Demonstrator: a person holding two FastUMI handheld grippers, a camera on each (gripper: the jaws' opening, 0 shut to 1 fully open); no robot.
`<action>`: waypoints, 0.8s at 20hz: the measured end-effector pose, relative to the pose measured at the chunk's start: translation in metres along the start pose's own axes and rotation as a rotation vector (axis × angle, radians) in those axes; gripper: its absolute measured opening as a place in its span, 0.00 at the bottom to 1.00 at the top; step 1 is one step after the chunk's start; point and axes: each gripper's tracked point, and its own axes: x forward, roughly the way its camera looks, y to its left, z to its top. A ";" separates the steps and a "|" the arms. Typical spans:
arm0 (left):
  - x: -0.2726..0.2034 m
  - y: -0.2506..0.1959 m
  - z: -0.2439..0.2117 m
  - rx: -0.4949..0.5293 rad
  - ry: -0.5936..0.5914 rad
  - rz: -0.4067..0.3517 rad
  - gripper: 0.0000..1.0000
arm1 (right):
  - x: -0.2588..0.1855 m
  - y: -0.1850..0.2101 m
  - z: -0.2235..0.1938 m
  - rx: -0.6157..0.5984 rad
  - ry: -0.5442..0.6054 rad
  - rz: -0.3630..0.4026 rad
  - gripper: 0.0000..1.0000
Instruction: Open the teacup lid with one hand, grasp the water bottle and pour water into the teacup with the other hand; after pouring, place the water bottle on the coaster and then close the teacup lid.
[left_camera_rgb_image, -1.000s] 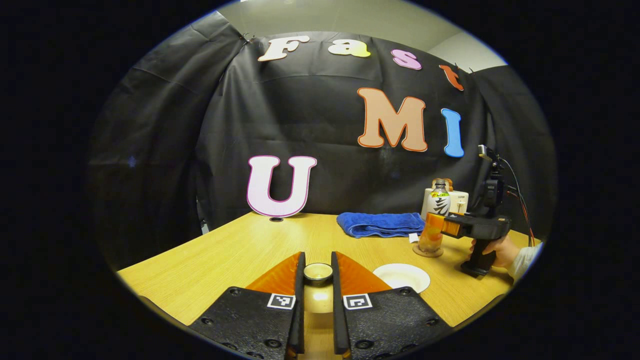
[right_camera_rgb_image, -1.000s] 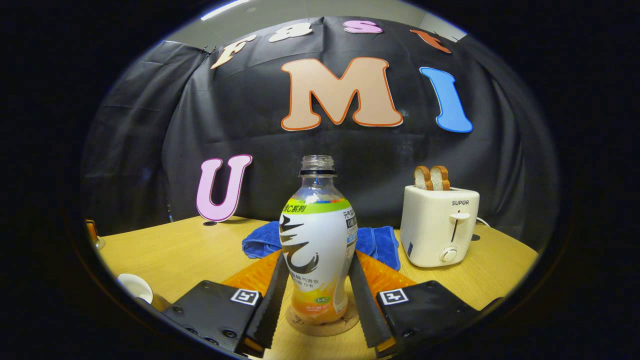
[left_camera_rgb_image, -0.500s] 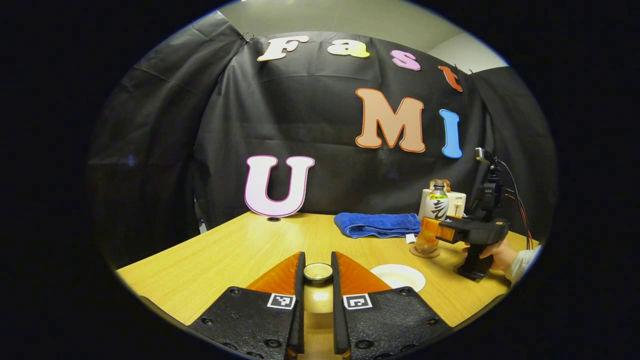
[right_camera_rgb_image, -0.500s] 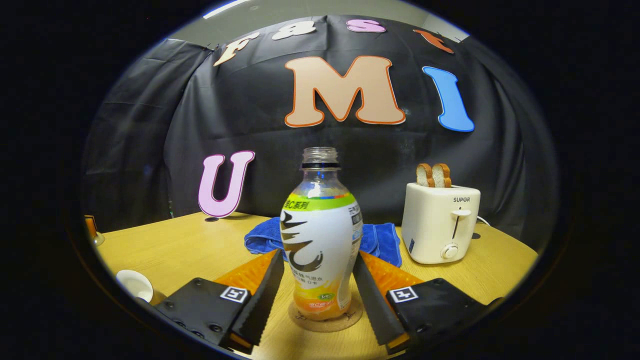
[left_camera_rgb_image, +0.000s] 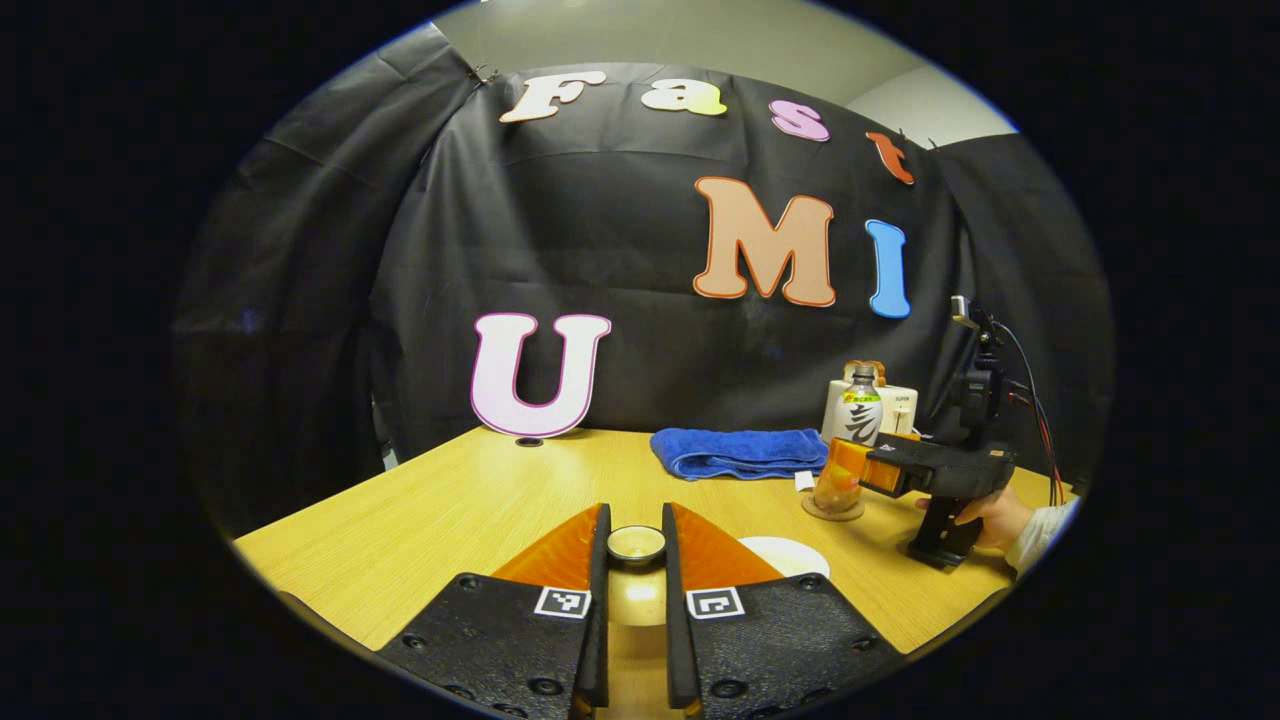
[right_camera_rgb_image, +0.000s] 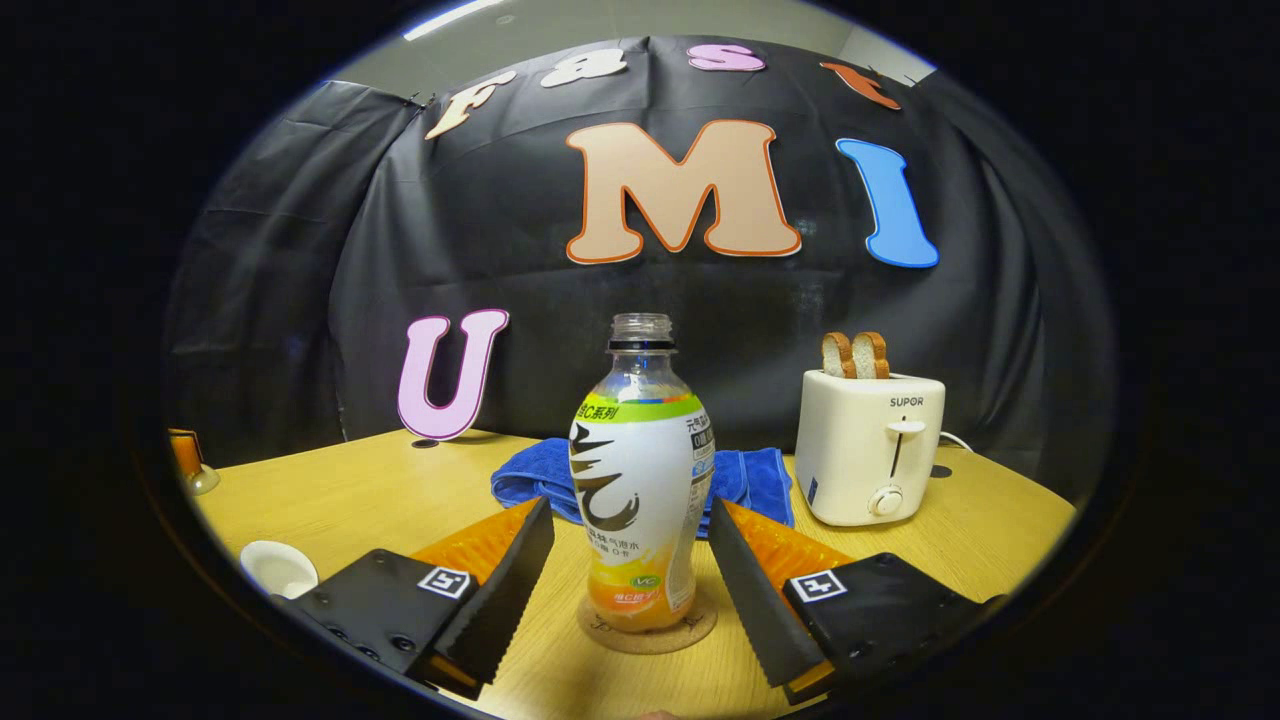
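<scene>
Two fingers of the right gripper (right_camera_rgb_image: 628, 590) now stand wide apart, letting go of the water bottle (right_camera_rgb_image: 640, 500), which sits upright on the coaster (right_camera_rgb_image: 648, 632). Pouring looks done. Left of the bottle, the left gripper (left_camera_rgb_image: 634, 580) pinches the teacup lid (left_camera_rgb_image: 636, 543), and the teacup (right_camera_rgb_image: 278, 568) waits open. Behind the bottle on the wooden table (left_camera_rgb_image: 450, 510) lie a blue towel (left_camera_rgb_image: 735, 452) and a toaster (right_camera_rgb_image: 868, 445).
</scene>
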 end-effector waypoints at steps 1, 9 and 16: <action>0.003 -0.004 0.002 0.002 -0.004 -0.010 0.20 | -0.004 -0.001 0.003 -0.002 -0.005 -0.001 0.99; 0.022 -0.030 -0.006 -0.036 0.022 -0.092 0.20 | -0.054 0.002 0.033 -0.038 -0.070 0.016 0.92; 0.030 -0.053 -0.017 -0.012 0.053 -0.142 0.20 | -0.087 0.004 0.039 -0.037 -0.088 0.034 0.98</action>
